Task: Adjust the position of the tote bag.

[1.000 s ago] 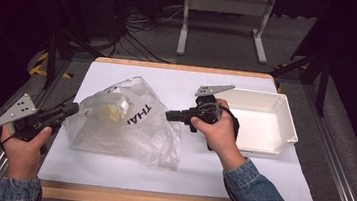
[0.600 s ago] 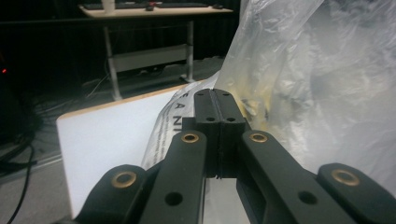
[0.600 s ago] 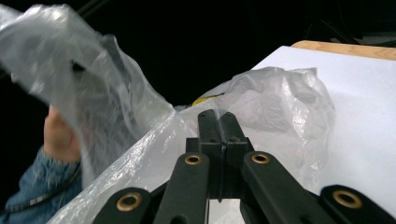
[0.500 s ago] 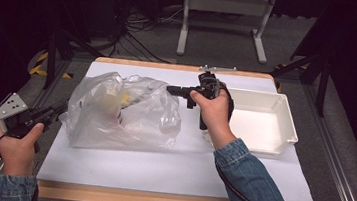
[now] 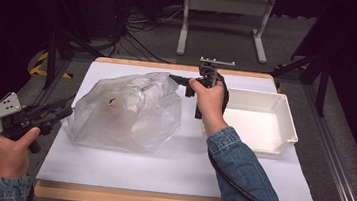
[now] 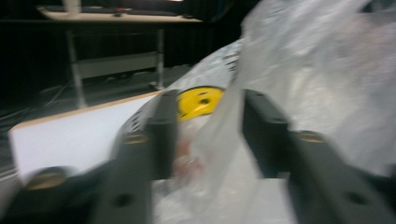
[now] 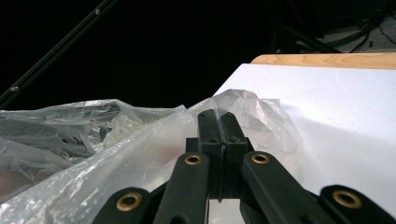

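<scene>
The right gripper (image 5: pixel 177 79) has its jaws pressed together, pinching the upper corner of the crumpled clear plastic bag (image 5: pixel 127 113). The bag hangs leftward from there. The left gripper (image 5: pixel 62 112) has just been opening — film lies loose between its spread jaws at the bag's opposite end, nearest that hand.

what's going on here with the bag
A person is working a clear plastic bag on a white table with a gripper in each hand. The right gripper is shut on the bag's top edge, holding it up. The left gripper sits at the bag's left side; its jaws have just been opening, with film loose between them. An empty white tray waits at right.
</scene>
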`<state>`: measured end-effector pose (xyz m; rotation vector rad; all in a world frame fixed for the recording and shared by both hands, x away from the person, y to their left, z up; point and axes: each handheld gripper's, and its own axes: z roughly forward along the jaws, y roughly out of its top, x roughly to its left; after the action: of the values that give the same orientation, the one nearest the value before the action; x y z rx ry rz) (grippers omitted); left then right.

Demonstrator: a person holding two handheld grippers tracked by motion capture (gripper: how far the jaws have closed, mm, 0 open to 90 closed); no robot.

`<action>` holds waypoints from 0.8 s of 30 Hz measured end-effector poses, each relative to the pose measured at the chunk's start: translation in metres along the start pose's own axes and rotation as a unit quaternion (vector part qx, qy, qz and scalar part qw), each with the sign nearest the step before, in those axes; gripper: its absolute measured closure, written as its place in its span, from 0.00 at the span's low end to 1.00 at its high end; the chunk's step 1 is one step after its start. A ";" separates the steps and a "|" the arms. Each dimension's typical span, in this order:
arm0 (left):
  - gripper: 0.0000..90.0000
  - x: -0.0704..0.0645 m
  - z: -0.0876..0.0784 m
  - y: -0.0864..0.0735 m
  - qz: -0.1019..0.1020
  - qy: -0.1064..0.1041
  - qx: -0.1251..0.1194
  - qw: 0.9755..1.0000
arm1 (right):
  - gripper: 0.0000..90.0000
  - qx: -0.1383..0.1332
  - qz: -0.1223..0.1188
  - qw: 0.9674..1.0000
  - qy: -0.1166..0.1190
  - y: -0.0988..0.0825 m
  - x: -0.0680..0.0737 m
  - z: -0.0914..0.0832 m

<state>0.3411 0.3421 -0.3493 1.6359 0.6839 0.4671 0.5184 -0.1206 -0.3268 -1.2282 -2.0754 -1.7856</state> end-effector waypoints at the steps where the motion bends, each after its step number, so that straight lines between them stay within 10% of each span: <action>1: 0.40 -0.003 0.003 0.002 0.006 -0.004 0.008 1.000 | 1.00 -0.003 -0.002 1.000 -0.002 0.000 -0.001 0.000; 6: 0.39 -0.010 0.020 0.003 0.020 0.029 0.039 0.999 | 1.00 -0.004 0.002 1.000 -0.005 0.000 -0.002 -0.002; 13: 1.00 -0.006 0.035 -0.007 0.012 0.062 0.075 0.995 | 1.00 -0.002 -0.006 1.000 -0.008 0.000 -0.002 -0.002; 24: 1.00 0.011 0.033 -0.020 -0.007 0.104 0.096 0.990 | 1.00 0.005 -0.030 0.999 -0.029 0.002 -0.002 0.017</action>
<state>0.3676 0.3269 -0.3752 1.7761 0.9187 0.5820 0.5275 -0.1065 -0.3308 -1.2431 -2.1726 -1.7835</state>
